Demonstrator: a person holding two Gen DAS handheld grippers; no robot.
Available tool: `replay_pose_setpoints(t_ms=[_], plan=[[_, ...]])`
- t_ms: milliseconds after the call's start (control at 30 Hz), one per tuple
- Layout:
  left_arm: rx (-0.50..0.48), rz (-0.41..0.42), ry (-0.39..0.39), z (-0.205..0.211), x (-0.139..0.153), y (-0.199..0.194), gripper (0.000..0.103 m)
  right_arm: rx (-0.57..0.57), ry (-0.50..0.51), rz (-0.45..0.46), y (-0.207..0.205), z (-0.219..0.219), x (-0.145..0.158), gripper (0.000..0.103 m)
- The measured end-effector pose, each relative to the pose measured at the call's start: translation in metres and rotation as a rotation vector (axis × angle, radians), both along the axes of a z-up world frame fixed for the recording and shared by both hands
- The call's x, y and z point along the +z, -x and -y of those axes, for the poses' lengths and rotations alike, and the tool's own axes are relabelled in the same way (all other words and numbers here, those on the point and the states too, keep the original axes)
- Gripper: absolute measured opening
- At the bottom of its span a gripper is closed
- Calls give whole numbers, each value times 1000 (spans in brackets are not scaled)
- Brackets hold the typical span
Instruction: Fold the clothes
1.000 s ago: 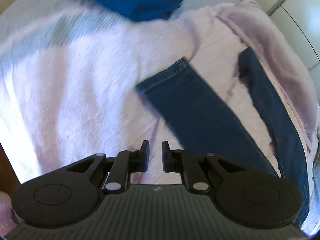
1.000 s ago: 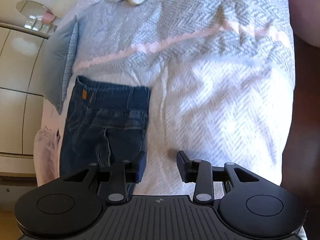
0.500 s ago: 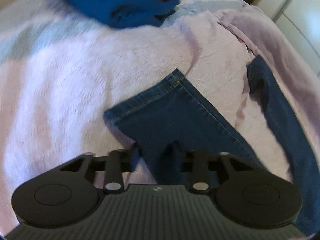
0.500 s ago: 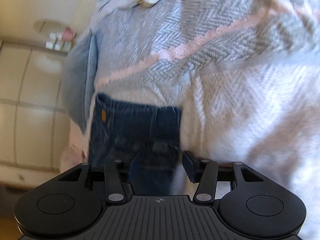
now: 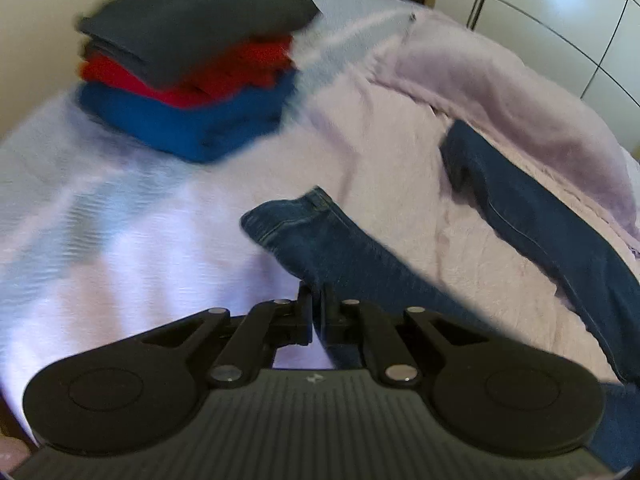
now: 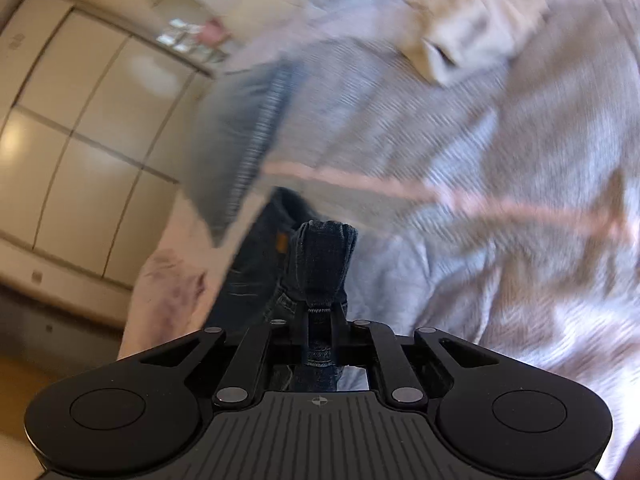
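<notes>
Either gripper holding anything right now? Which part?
Both hold the jeans: left gripper pinches a leg near its hem, right gripper pinches bunched denim at the waistband end. Both jaws have just closed.

On the bed [image 5: 120, 248], the pale cover lies bare and passable between the stack of folded clothes [image 5: 192, 80] at the far left corner and the near edge. The jeans [image 5: 540, 220] cross the right half, a lilac blanket [image 5: 520, 112] heaped along the right edge. In the right wrist view, a blue pillow [image 6: 236, 140] blocks the left edge; a crumpled beige garment [image 6: 460, 28] sits at the far edge
</notes>
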State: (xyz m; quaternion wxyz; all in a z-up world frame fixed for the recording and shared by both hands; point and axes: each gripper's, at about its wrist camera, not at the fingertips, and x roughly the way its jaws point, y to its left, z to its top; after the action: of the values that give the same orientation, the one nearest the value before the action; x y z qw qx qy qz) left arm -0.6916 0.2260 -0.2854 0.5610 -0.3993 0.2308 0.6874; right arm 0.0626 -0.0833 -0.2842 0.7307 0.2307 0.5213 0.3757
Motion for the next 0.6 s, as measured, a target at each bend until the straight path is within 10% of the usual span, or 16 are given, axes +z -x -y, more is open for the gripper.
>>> replay_pose_setpoints(t_ms=[133,267,500,600], plan=[[26,-56,32,54,-9,24,4,27,69,-19,2,28,-3,7],[43,-137,152,76,-68,24,5,1,263,-91,7,47,-68,8],[83,-108,-57,82,-37,20,4,-3,217,-51,10,42,-64,8],[97,-158,96,81,-51,22,10,17,291,-114,5,42,-73,14]])
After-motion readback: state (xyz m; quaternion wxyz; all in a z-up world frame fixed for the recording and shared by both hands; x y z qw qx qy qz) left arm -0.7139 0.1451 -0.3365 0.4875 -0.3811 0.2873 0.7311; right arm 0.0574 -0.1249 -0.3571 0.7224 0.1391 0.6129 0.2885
